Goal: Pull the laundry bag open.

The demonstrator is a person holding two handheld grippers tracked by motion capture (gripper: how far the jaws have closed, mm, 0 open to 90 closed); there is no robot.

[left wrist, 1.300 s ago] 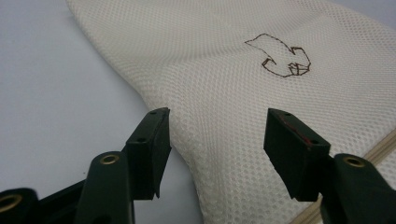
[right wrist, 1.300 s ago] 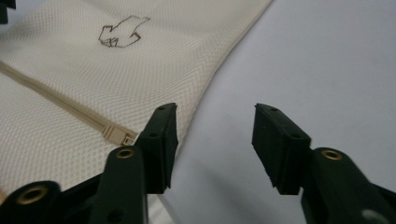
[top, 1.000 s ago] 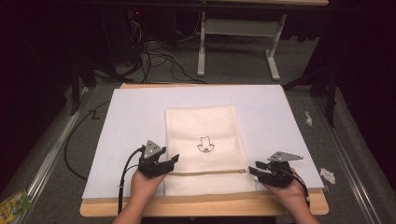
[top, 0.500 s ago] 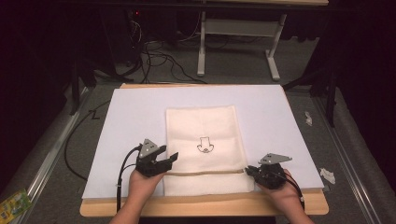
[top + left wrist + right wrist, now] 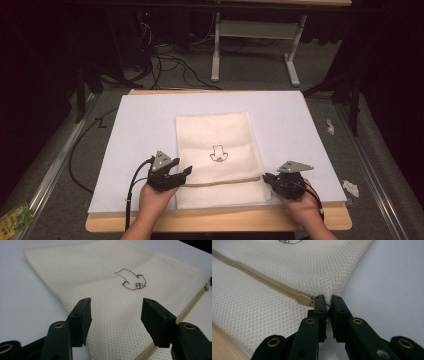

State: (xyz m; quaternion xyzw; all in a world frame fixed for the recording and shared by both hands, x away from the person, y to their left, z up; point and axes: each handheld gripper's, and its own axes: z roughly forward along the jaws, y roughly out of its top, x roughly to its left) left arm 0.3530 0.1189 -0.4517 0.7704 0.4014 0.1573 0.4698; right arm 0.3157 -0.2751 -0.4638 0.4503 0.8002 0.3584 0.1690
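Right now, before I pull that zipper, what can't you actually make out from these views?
- Whether the mesh bag holds anything: the weave is opaque in every view.
- What the right gripper pinches, bag edge or zipper end: its nearly closed jaws cover the spot.
- The zipper pull beyond its tab: the right gripper's jaw hides it.
- The small outline drawing: too small in the high view, cut off at the top edge of the right gripper view.

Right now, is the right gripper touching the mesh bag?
Touching. The right gripper view shows the right gripper pinching the mesh bag edge beside the zipper pull.
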